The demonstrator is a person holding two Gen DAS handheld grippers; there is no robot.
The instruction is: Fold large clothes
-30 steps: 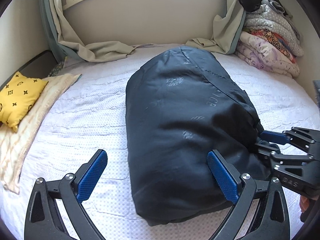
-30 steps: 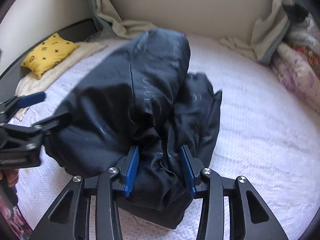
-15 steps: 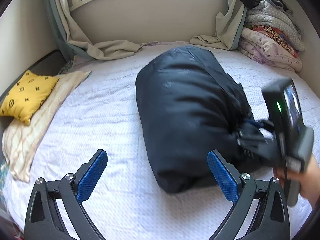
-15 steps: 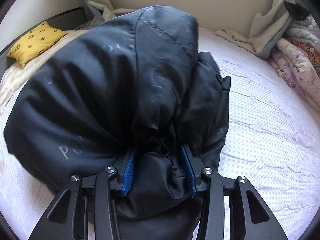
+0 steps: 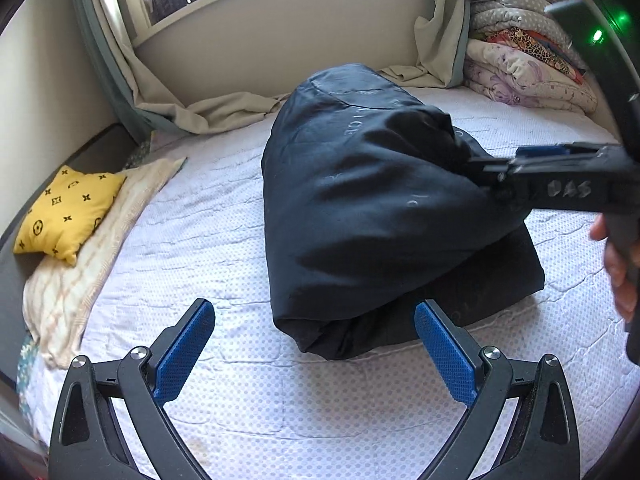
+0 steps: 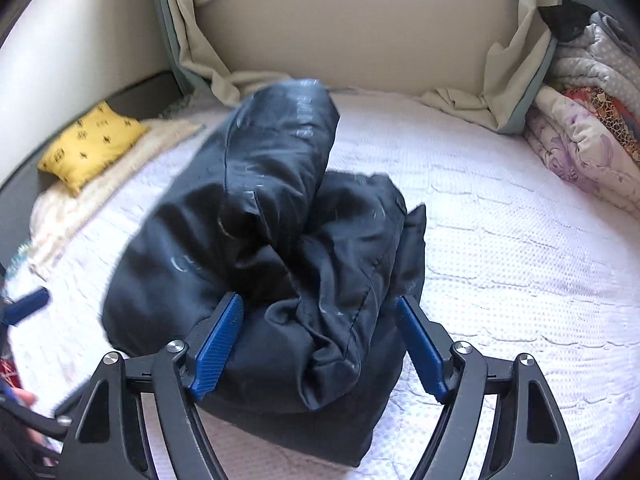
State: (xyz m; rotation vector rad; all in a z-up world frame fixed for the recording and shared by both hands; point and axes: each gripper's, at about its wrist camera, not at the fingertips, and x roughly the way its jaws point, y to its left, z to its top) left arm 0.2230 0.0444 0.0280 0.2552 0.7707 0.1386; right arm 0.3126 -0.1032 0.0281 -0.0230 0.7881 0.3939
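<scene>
Right claw [image 6: 320, 344]: jaws just sprung apart, coat bulging between the pads, no squeeze.
Left claw [image 5: 316, 356]: wide apart, empty, short of the bundle.
Black padded coat [image 5: 372, 208]: folded heap mid-bed [image 5: 208, 224].
Handling: puffy, slick, springy; pinch hems and seams.

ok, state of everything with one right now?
Dark navy padded jacket: folded bundle on the white mattress, top flap draped over.
Left gripper: jaws open, empty.
Right gripper: jaws just opened, jacket fabric between them, unpinched.
Beige curtains: drawn aside.
</scene>
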